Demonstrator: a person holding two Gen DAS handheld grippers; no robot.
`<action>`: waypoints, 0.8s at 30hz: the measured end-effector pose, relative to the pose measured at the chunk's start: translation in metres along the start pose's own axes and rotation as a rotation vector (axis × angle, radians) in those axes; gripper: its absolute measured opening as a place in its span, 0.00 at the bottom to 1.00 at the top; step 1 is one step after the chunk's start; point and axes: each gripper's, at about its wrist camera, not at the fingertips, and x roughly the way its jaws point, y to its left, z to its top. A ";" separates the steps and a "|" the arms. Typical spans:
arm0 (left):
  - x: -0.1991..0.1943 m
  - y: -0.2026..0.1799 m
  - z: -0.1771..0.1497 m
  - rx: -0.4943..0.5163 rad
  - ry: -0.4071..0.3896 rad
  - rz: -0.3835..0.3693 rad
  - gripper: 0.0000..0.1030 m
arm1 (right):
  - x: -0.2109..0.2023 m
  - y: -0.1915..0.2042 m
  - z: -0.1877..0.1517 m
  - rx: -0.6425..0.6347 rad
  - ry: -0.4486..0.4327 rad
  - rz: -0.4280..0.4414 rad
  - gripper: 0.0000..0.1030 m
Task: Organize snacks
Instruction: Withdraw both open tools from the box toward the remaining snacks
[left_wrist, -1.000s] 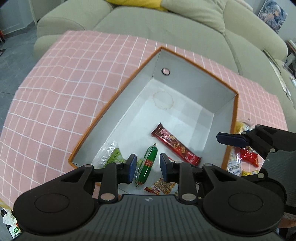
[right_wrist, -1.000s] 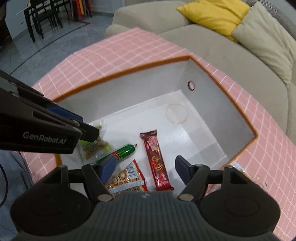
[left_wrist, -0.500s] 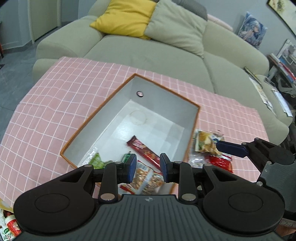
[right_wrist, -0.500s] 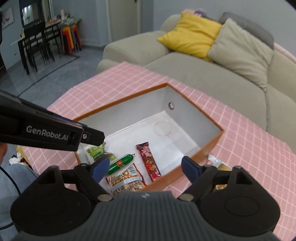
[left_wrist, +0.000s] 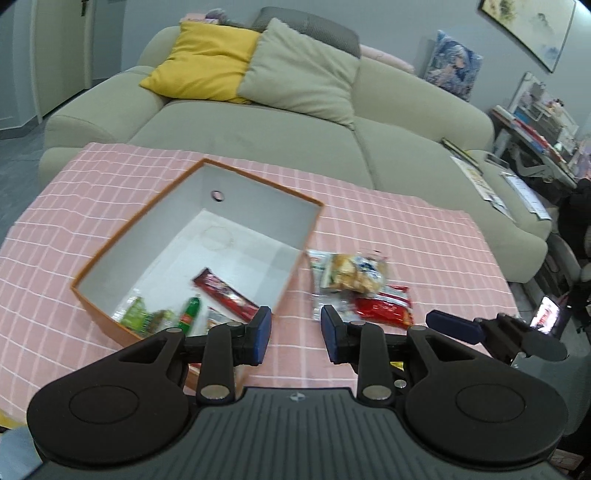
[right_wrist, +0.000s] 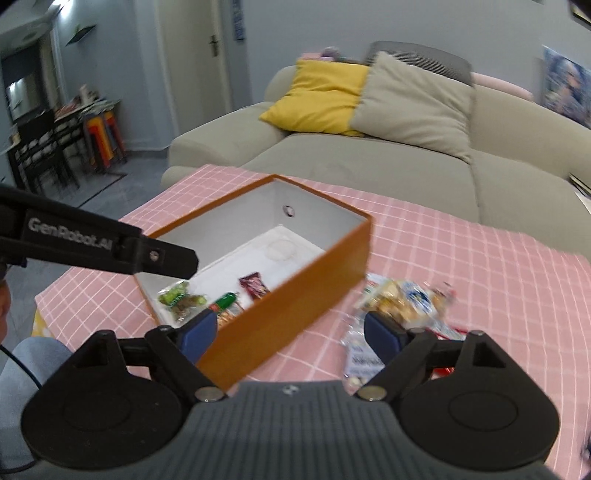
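Observation:
An open orange box (left_wrist: 110, 254) with a white inside sits on the pink checked tablecloth. It holds a red bar (left_wrist: 225, 293), a green sausage stick (left_wrist: 190, 312), a green packet (left_wrist: 135, 314) and another packet. The box also shows in the right wrist view (right_wrist: 295, 295). A pile of loose snack packets (left_wrist: 354, 273) lies on the cloth right of the box, with a red packet (left_wrist: 384, 308) in it; the pile shows in the right wrist view (right_wrist: 406, 299). My left gripper (left_wrist: 295, 334) is open and empty above the box's near right corner. My right gripper (right_wrist: 291, 334) is wide open and empty.
A beige sofa (left_wrist: 295, 140) with a yellow cushion (left_wrist: 207, 61) and a beige cushion stands behind the table. The right gripper's finger (left_wrist: 454, 326) shows at the right in the left wrist view. Chairs and stools (right_wrist: 66, 147) stand far left.
Both grippers have pulled back and up from the box and swung right, so the loose snack pile is in view. Neither took hold of anything.

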 end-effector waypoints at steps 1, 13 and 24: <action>0.001 -0.005 -0.004 0.003 -0.002 -0.010 0.35 | -0.002 -0.005 -0.006 0.011 -0.008 -0.014 0.81; 0.037 -0.046 -0.046 0.055 0.051 -0.092 0.40 | -0.004 -0.049 -0.074 0.063 0.022 -0.179 0.81; 0.078 -0.052 -0.065 0.044 0.123 -0.095 0.48 | 0.016 -0.075 -0.105 0.126 0.093 -0.234 0.87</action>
